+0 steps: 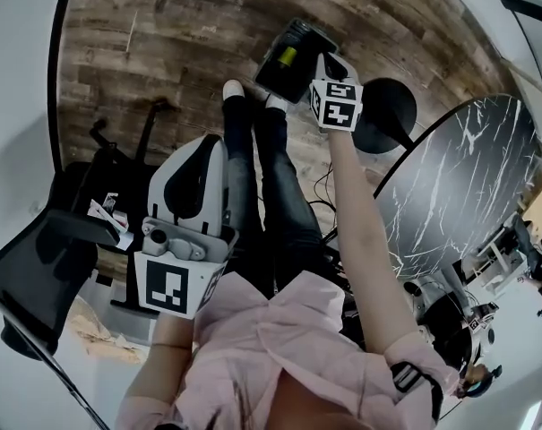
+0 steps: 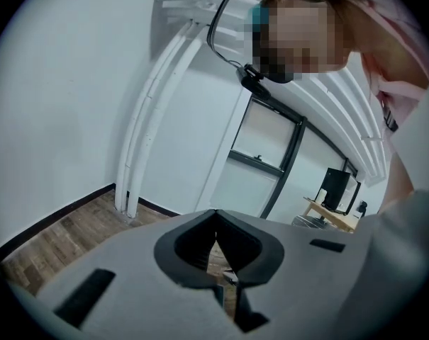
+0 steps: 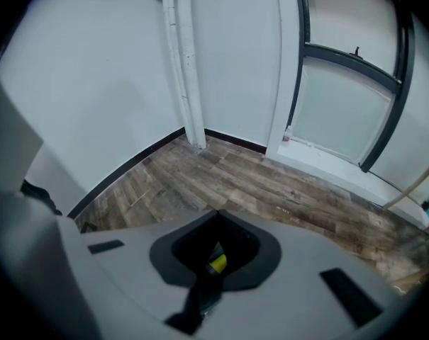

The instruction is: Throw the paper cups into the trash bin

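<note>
Bare wood floor (image 1: 163, 43) open beyond the trash bin (image 1: 291, 56) and off to its left. Hangs over the bin's right edge: the right gripper (image 1: 327, 65), jaws pressed together on nothing. Down inside the bin, seen through the slit, a yellow item (image 3: 215, 264), too small to name. Well back from the bin, the left gripper (image 1: 203, 150), jaws likewise closed and empty. Crowding the bin's right side, a black round base (image 1: 387, 115) and, further right, a dark marble table (image 1: 459, 186). Just beside its near-left corner, white shoes (image 1: 234, 89); well to its left, an office chair (image 1: 38, 267).
</note>
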Demonstrator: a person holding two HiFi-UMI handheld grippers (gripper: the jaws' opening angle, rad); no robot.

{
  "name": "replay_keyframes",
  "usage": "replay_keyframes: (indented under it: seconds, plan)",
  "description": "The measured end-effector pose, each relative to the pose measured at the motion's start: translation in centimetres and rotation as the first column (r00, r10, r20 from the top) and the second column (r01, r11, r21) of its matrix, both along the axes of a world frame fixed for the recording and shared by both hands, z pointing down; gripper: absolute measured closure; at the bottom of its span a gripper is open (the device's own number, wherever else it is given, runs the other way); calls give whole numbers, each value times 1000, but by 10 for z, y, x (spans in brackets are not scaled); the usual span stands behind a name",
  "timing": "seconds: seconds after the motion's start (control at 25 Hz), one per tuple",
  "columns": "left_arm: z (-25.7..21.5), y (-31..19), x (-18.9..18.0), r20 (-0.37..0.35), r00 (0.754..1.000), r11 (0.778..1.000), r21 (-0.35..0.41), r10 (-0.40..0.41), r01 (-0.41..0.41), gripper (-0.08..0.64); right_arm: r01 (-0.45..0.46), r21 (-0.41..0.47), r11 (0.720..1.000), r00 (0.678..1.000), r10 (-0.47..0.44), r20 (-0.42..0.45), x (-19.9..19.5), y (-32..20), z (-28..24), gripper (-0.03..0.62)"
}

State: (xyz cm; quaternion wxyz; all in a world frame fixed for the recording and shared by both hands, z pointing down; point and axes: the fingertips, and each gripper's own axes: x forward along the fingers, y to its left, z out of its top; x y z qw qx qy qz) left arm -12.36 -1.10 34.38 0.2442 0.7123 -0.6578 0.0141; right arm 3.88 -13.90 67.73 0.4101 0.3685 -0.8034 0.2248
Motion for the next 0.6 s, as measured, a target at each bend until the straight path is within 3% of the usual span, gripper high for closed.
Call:
replay_keyframes:
  seconds: [0.6]
  plan:
    - [-43, 18, 29, 32, 997, 996, 46, 76, -78, 545, -42, 99, 994, 994, 31, 105, 15, 6, -80, 563]
